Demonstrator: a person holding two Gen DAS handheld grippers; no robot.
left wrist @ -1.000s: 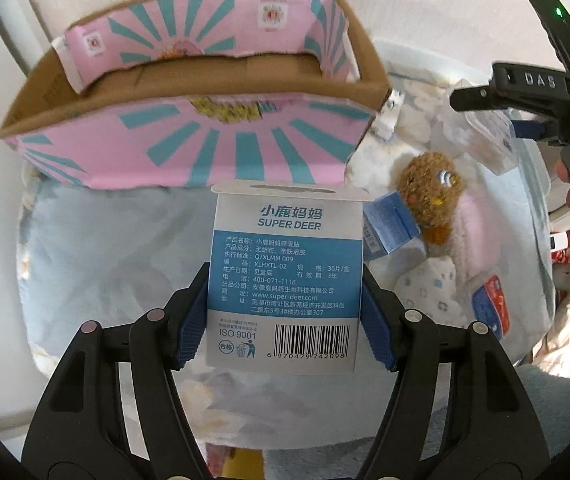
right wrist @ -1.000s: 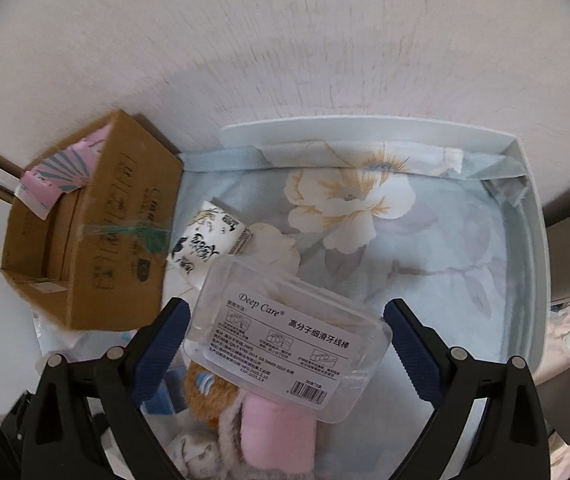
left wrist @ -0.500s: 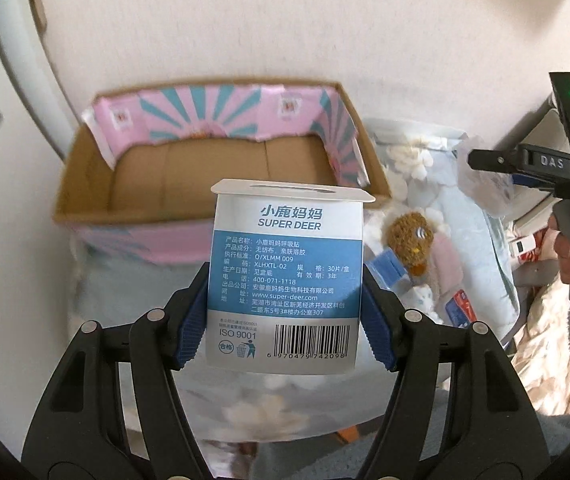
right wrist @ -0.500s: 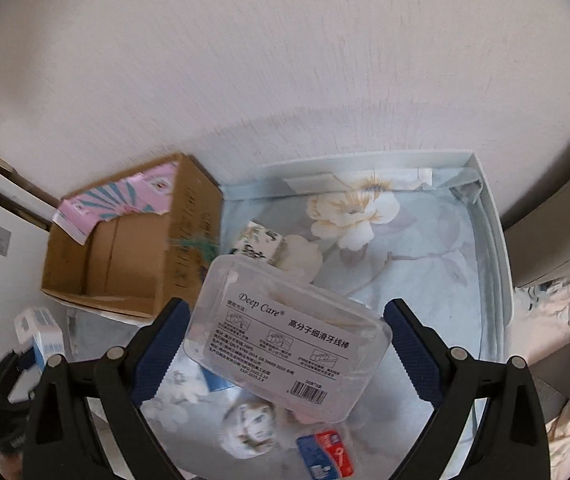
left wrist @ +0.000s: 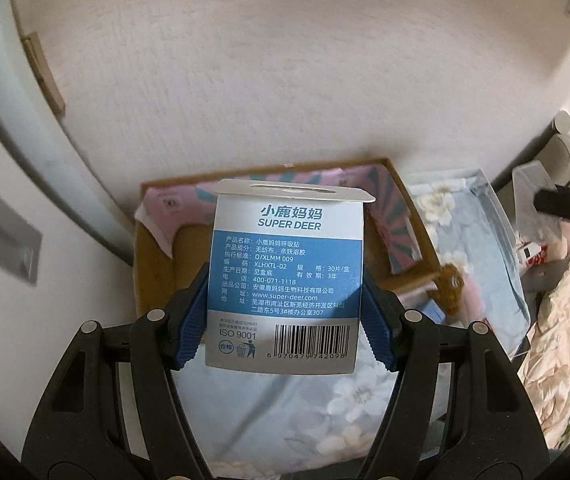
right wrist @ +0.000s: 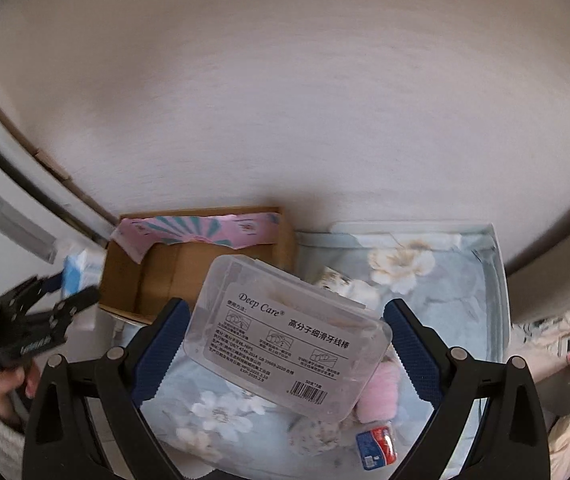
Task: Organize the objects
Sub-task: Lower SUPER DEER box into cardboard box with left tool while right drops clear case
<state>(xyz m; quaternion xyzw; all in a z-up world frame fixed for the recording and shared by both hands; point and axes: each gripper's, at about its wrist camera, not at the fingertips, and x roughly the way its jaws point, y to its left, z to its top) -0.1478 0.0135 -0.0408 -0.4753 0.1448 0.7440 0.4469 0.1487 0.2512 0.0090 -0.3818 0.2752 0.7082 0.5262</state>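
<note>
My left gripper (left wrist: 285, 320) is shut on a blue and white Super Deer box (left wrist: 285, 276) and holds it upright, high above the open cardboard box with pink lining (left wrist: 157, 276). My right gripper (right wrist: 285, 344) is shut on a clear Deep Care floss-pick box (right wrist: 285, 336), held tilted above the floral cloth (right wrist: 453, 292). The cardboard box also shows in the right wrist view (right wrist: 157, 276), to the left of the clear box. The left gripper with its box shows at the far left of the right wrist view (right wrist: 45, 300).
A brown plush toy (left wrist: 451, 288), a pink item (right wrist: 381, 396), a small red and blue packet (right wrist: 377, 444) and a printed packet (right wrist: 333, 280) lie on the cloth. A white wall stands behind. Bedding (left wrist: 565, 352) lies at the right.
Both grippers have risen and pulled back with their boxes. The cardboard box and the cloth look smaller and lower in both views, and more wall shows.
</note>
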